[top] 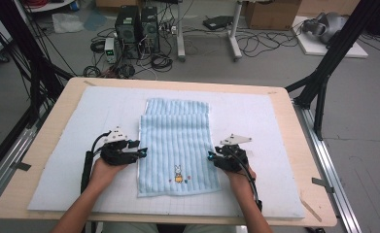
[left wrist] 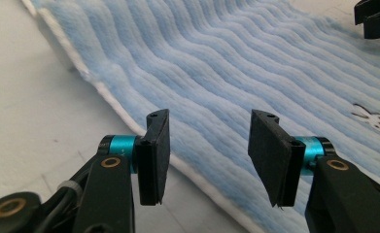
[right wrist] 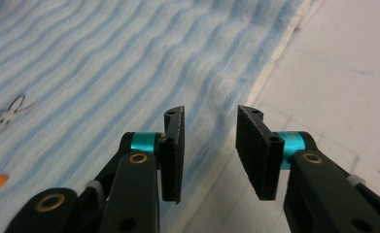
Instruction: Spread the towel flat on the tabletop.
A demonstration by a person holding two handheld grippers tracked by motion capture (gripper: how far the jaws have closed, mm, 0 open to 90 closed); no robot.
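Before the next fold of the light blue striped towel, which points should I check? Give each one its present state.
1. Light blue striped towel lies flat on the white mat: ok.
2. Far end already folded over: ok.
3. Left gripper at the left hem, jaws apart, nothing gripped: ok.
4. Right gripper at the right hem, jaws apart, nothing gripped: ok.
5. Both grippers level with each other: ok.
6. Pads reach under the hem: cannot tell.
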